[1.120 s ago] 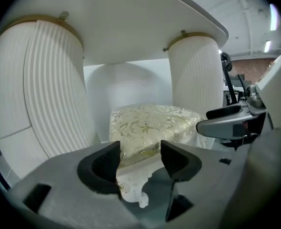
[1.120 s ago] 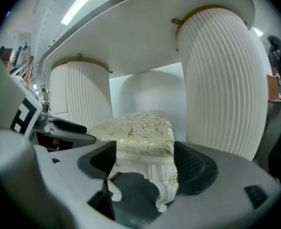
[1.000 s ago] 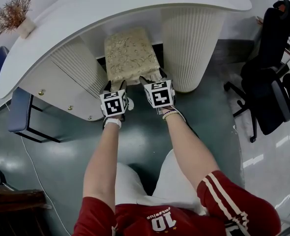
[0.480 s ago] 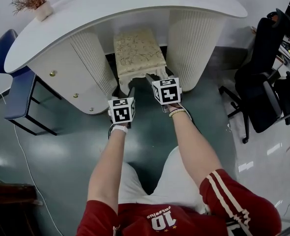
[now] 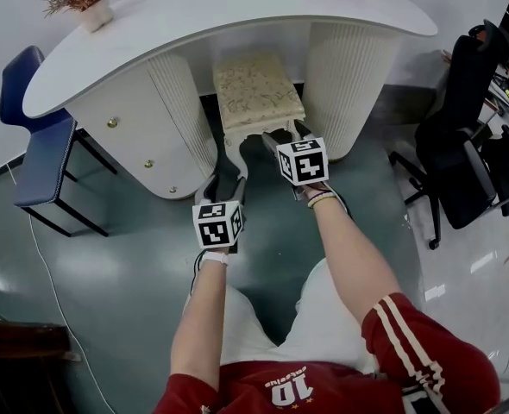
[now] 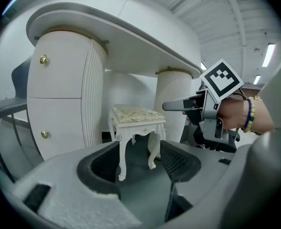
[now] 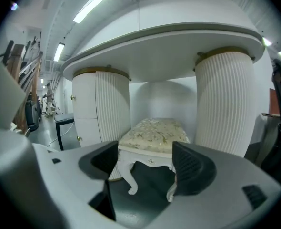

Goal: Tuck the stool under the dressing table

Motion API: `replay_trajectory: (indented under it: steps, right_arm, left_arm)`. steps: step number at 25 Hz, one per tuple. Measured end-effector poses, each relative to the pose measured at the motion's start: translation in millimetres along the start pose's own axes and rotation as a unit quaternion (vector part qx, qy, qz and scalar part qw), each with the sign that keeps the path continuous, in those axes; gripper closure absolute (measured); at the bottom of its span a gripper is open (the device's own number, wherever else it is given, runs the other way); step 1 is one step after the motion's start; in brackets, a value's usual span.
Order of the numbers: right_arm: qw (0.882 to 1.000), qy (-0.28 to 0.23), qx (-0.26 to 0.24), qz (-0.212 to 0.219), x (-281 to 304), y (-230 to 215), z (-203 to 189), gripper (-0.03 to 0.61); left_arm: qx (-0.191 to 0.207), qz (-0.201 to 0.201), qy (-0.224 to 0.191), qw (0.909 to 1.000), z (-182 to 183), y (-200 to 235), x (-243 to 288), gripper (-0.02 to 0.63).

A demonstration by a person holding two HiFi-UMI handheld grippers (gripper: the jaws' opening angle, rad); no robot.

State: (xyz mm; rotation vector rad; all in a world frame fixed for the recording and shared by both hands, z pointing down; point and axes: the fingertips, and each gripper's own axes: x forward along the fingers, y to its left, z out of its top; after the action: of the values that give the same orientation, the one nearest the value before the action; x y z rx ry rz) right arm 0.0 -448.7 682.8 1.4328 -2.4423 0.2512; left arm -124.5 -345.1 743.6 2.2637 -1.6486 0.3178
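- The stool (image 5: 259,93), a floral cushion on carved white wood, is set between the ribbed pedestals (image 5: 345,76) under the dressing table (image 5: 237,11)
- Its curled legs (image 6: 121,158) are shown only in the gripper views
- The left gripper (image 5: 226,172) is held open and empty; the right gripper (image 5: 280,138), likewise released, has just been narrowed

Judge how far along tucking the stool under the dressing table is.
Done: the stool stands under the table top, between its pedestals. In hand: the left hand-held gripper and the right hand-held gripper are open, gripping nothing, the right's jaws having just closed slightly. Left: probably nothing, perhaps a last nudge.
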Motion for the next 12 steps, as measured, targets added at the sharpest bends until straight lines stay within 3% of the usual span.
replay_trajectory:
  steps: [8,12]
  right_arm:
    - [0.999,0.032,-0.031,-0.003,4.9,-9.9,-17.4,0.232]
    - [0.996,0.053,-0.078,0.009,-1.8,-2.8,-23.3,0.230]
  left_arm:
    - [-0.022,-0.038,0.005,0.9990,-21.5,-12.7,-10.1,0.353]
    - [-0.012,-0.059,0.012,0.9981,-0.2,-33.5,-17.3,0.400]
